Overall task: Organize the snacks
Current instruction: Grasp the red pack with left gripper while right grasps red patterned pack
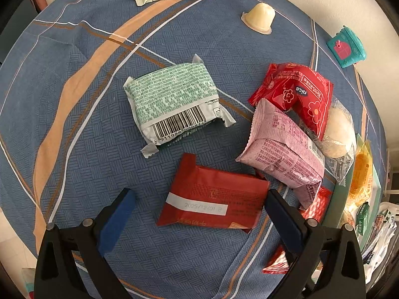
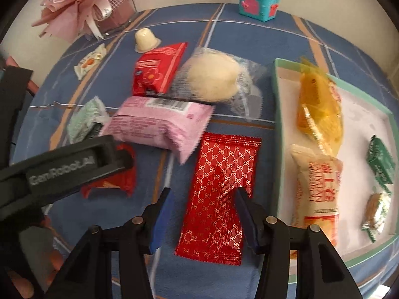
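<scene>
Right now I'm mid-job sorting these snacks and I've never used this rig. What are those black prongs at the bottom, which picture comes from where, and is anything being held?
The black prongs are two-finger grippers that a person holds, one per hand, each with a camera looking along its fingers.

The left camera shows the left gripper open above a dark red packet, gripping nothing.

The right camera shows the right gripper astride a patterned red packet. One finger overlaps the packet's edge, the other stands clear of it, so it is not clamped.

On the blue tablecloth also lie a green packet, a pink packet, a jelly cup and others. The tray at right already holds several snacks.
</scene>
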`<state>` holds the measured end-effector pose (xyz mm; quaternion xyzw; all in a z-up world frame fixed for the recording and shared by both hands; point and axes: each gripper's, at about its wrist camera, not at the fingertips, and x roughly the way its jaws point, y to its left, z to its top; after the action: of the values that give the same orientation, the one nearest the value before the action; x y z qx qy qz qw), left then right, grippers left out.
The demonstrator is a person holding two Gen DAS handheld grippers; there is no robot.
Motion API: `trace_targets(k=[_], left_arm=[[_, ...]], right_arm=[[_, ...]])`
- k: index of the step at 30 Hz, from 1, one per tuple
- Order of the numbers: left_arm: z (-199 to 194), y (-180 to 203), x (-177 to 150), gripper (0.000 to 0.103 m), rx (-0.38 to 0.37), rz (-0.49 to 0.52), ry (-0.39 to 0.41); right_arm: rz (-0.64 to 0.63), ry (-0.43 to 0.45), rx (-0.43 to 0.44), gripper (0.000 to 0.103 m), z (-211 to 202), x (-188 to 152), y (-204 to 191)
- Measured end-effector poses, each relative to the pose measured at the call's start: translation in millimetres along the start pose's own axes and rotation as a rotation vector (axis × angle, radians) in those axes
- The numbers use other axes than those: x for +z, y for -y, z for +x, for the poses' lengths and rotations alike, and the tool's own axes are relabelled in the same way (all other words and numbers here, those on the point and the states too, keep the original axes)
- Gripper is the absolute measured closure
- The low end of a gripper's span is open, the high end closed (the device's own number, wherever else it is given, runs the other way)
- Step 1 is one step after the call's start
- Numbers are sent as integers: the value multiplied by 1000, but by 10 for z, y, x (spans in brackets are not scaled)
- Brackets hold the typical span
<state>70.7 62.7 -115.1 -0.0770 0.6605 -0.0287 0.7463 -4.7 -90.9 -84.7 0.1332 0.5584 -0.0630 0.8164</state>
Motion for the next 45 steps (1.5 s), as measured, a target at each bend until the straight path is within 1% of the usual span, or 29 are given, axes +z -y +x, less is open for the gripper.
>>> trace_targets(k=[3, 5, 6, 9, 11, 14, 16, 19, 22, 29, 34, 38, 40, 45], left_arm=[[27, 8, -4, 1, -2, -2, 0], [27, 10, -6, 1, -2, -3, 0], [21, 7, -5, 1, -2, -3, 0], [32, 12, -11, 1, -2, -3, 0], [24, 7, -7, 1, -1, -4, 0], [29, 5, -9, 1, -1, -2, 0], [31, 7, -12, 1, -2, -4, 0], [23, -9, -10, 1, -3, -2, 0], [23, -11, -11, 1, -2, -2, 0], [1, -11, -8, 1, -1, 3, 1], [16, 16, -9, 1, 14, 21, -1], [24, 73, -35, 1, 33, 38, -1], [36, 108, -46, 1, 42, 45, 0], [57, 181, -77, 1, 60, 64, 5]], right_arm=[[20, -10, 81, 50, -17, 8, -26], [40, -6, 116, 57, -29, 32, -11], [41, -2, 112, 57, -27, 26, -14], [32, 16, 44, 57, -59, 28, -52], [45, 18, 20, 57, -50, 44, -24], [87, 25, 7, 56, -26, 60, 56], [107, 21, 19, 55, -1, 65, 88], [130, 17, 43, 40, 32, 61, 96], [113, 10, 38, 39, 71, 47, 33], [33, 11, -42, 30, 208, 48, -187], [18, -7, -72, 30, 227, 39, -199], [9, -45, -102, 30, 214, -11, -137], [6, -55, -88, 30, 191, -39, -105], [-8, -59, -102, 30, 200, -78, -124]])
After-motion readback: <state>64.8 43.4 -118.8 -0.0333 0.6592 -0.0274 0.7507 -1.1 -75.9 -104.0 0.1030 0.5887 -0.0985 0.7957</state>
